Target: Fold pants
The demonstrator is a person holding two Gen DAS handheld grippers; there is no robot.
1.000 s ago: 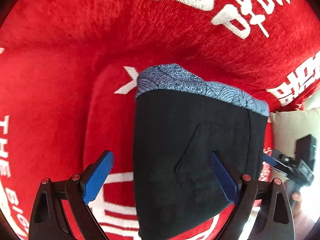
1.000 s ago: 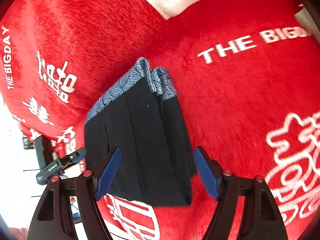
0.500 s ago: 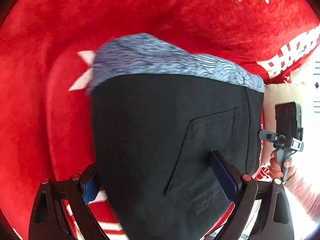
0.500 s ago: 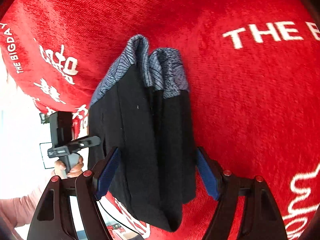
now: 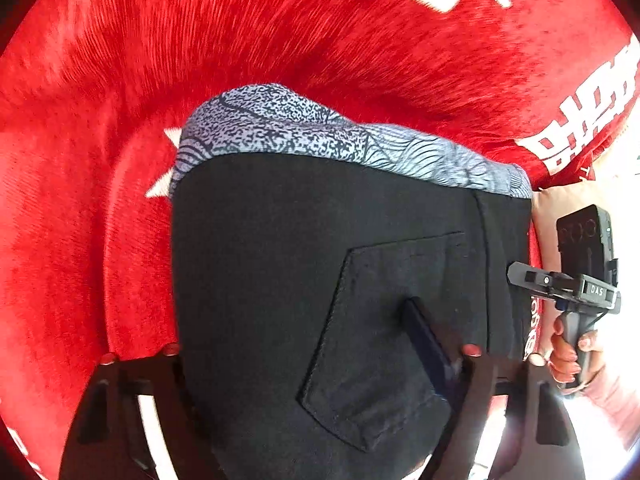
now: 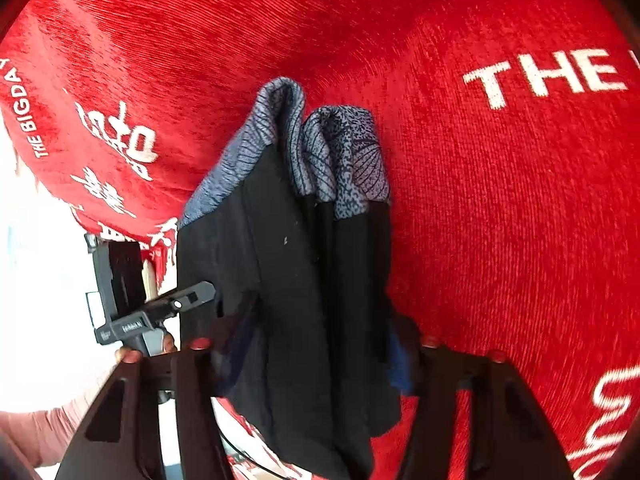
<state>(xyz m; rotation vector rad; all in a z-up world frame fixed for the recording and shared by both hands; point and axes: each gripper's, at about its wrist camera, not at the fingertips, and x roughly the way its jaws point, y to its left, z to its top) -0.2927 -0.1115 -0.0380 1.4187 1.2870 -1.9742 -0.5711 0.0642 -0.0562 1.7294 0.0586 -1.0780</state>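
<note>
Folded black pants [image 5: 280, 280] with a blue-grey patterned band [image 5: 320, 136] lie on a red blanket [image 5: 120, 80]. My left gripper [image 5: 304, 360] straddles their near end and its jaws are closing. One of its pads [image 5: 428, 344] rests on top of the cloth by the back pocket, and the other finger is hidden under the cloth. In the right wrist view the pants [image 6: 288, 280] run between the fingers of my right gripper [image 6: 316, 352]. Its jaws are closing too, and its pads [image 6: 400, 360] have just reached the sides of the bundle without squeezing it.
White lettering is printed across the red blanket [image 6: 520, 200]. Each view shows the other gripper held in a hand with a pink sleeve: the right gripper [image 5: 576, 280] and the left gripper [image 6: 152, 312]. A beige cushion [image 5: 556, 216] lies beyond the blanket's edge.
Both grippers have come down closer to the pants, which now fill more of each view. The jaws of both have drawn inward, and the left gripper's far finger is now under the cloth.
</note>
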